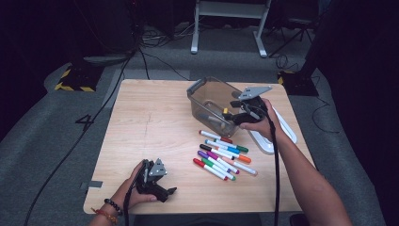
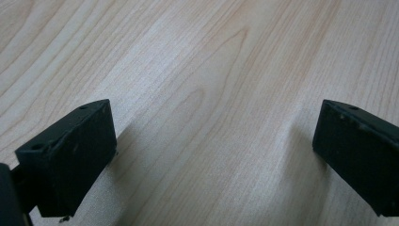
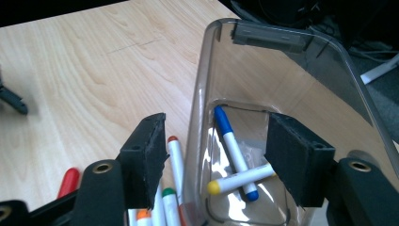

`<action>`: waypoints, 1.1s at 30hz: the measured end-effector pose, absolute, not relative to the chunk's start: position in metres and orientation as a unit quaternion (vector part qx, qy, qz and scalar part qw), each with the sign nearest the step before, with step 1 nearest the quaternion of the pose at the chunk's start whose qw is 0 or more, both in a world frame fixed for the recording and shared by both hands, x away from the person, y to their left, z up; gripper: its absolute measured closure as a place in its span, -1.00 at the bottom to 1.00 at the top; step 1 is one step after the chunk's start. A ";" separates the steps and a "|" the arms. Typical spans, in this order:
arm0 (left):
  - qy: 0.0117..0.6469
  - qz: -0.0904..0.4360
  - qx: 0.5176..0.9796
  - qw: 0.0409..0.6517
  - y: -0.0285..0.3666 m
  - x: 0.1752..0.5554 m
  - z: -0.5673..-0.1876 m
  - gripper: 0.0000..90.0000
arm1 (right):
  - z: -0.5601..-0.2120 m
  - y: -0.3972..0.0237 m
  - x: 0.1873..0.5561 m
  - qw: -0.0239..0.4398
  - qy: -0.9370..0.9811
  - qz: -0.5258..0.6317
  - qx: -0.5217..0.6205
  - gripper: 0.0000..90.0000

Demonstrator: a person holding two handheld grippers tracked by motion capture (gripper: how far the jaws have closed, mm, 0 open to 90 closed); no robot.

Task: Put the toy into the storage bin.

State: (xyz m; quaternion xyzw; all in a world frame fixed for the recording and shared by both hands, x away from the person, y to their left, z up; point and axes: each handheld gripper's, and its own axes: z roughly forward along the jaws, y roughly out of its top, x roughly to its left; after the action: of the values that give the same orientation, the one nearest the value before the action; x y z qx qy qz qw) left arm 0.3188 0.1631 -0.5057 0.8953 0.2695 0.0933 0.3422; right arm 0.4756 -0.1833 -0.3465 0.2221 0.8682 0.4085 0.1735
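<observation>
Markers (image 1: 221, 157) lie loose on the table (image 1: 150, 127), just beside the clear bin (image 1: 211, 106) holding 2 already. Right gripper (image 3: 214, 155), jaws spread and empty, hovers over the bin rim, nearer them; left gripper (image 2: 214, 155) rests spread apart.

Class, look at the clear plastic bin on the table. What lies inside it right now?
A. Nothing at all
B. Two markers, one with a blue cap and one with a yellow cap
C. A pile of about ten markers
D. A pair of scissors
B: the right gripper view looks down into the bin, where a blue-capped marker and a yellow-capped marker lie crossed on its floor.
</observation>
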 end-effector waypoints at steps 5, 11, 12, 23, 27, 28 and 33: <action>0.271 0.094 0.895 0.342 0.163 0.318 -0.506 -0.99 | -0.350 -0.192 0.445 0.167 0.867 0.424 0.202 -0.13; 0.273 0.095 0.894 0.342 0.163 0.318 -0.506 -0.99 | -0.360 -0.192 0.405 0.155 0.876 0.427 0.162 -0.13; 0.273 0.095 0.894 0.342 0.163 0.318 -0.506 -0.99 | -0.362 -0.192 0.401 0.152 0.877 0.428 0.159 -0.13; 0.275 0.096 0.894 0.341 0.163 0.317 -0.506 -0.99 | -0.411 -0.175 0.359 0.102 0.900 0.402 0.132 0.00; 0.275 0.096 0.894 0.341 0.163 0.318 -0.506 -0.99 | -0.431 -0.160 0.352 0.089 0.911 0.388 0.112 0.03; 0.275 0.096 0.894 0.342 0.163 0.318 -0.506 -0.99 | -0.436 -0.155 0.352 0.081 0.913 0.385 0.106 0.05; 0.276 0.097 0.893 0.342 0.163 0.317 -0.506 -0.99 | -0.453 -0.135 0.353 0.071 0.921 0.370 0.095 0.06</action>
State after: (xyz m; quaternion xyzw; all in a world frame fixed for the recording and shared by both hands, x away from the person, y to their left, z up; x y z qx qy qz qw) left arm 0.3170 0.1631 -0.5057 0.8931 0.2763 0.0970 0.3416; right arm 0.3530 -0.1350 -0.4527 0.0948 0.9213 0.3702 0.0713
